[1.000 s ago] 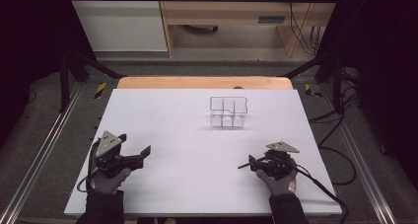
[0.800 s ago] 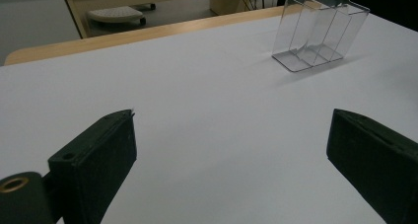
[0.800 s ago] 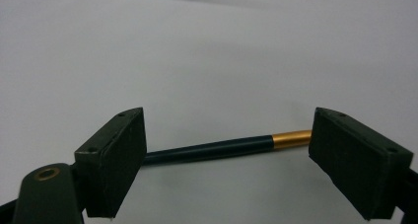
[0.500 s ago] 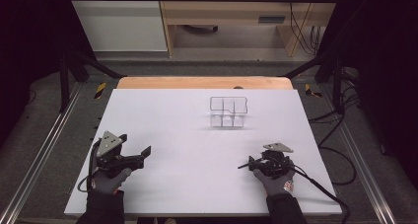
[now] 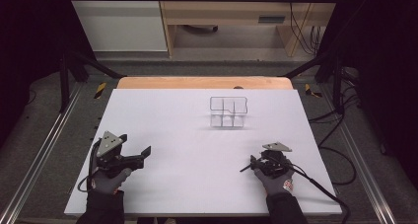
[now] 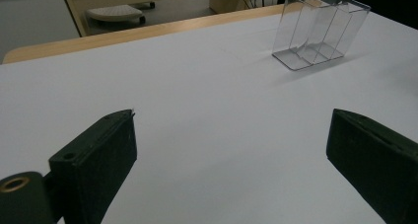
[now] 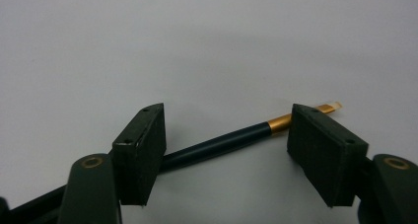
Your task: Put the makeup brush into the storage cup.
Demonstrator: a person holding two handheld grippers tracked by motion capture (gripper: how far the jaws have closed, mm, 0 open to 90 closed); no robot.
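A slim dark pen (image 7: 217, 142) with a gold end lies flat on the white table (image 5: 197, 135). It runs slantwise between the jaws of my right gripper (image 7: 227, 147). Those jaws have just been closing, and a gap still shows between the pads. In the high view the right gripper (image 5: 254, 164) sits at the front right, with the pen (image 5: 245, 168) poking out to its left. My left gripper (image 5: 144, 154) rests at the front left. It is wide open (image 6: 231, 150) with nothing between its fingers.
A clear plastic organiser (image 5: 227, 112) with several compartments stands upright on the far middle of the table, seen at the upper right (image 6: 320, 29) in the left gripper view. A wooden edge (image 5: 202, 82) borders the table's far side.
The right gripper's jaws stand closer together around the pen than before. Both hands have stayed nearly in place.
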